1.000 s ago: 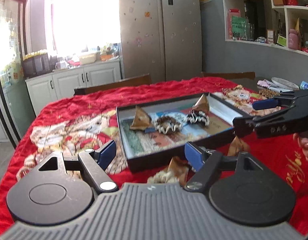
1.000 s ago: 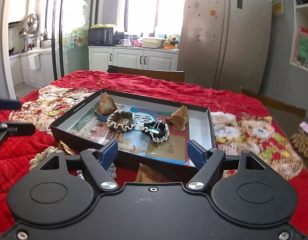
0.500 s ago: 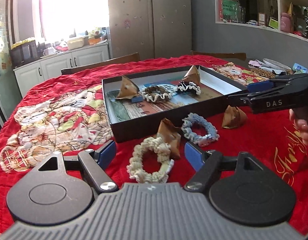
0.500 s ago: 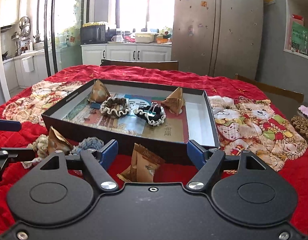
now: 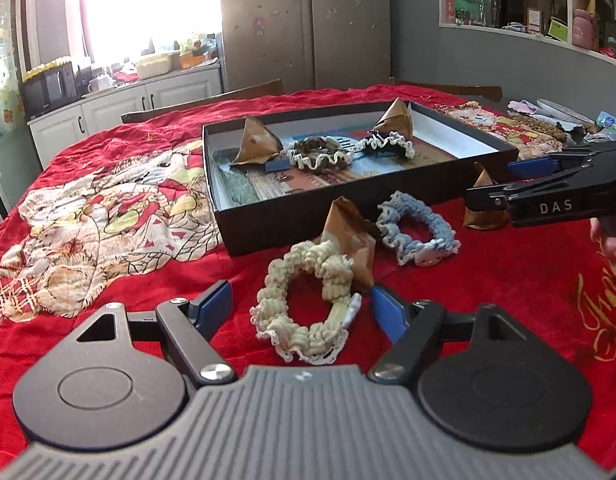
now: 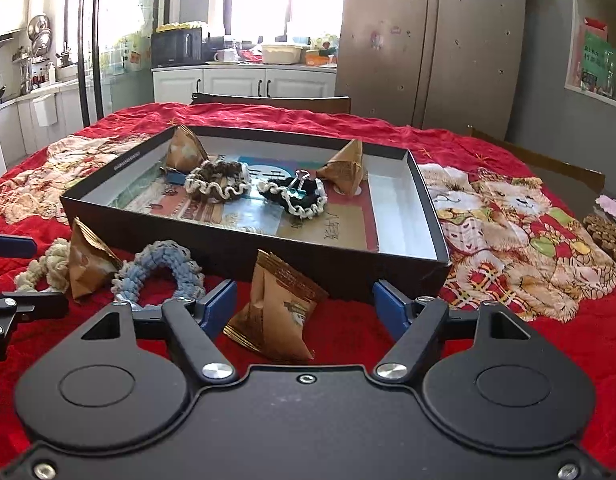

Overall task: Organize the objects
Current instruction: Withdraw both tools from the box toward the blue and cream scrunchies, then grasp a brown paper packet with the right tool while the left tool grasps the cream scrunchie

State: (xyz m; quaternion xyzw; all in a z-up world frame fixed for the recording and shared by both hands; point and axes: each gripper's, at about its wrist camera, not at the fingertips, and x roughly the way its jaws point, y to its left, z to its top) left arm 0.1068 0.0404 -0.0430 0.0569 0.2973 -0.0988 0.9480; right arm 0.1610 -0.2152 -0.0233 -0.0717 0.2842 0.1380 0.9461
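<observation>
1. Crinkly brown foil is what worries me most: the brown packet [image 6: 278,312] standing between my right gripper's [image 6: 304,304] blue fingers looks light and peaked, so I judge a squeeze at its tip could let it slip out or tip over against the black tray's [image 6: 244,256] near wall.
2. The cream scrunchie [image 5: 308,308] lies on the red tablecloth [image 5: 507,280] near its front edge, touching a second brown packet [image 5: 349,236]. If my left gripper [image 5: 300,308] closes carelessly, I may drag that packet along with the scrunchie.
3. The blue scrunchie [image 5: 415,228] lies just beside that packet, close to the tray's near wall, and a soft loop like it could snag on the wall when lifted over.
4. My two grippers work close together at this front edge, so I think they could knock each other.
5. Left gripper: jaws wide apart, holding nothing, with the cream scrunchie between the fingers; I cannot tell whether the right-hand finger touches it.
6. Right gripper: jaws wide apart, empty, straddling the packet without a clear touch.
7. Inside the tray sit two packets and two scrunchies already.
</observation>
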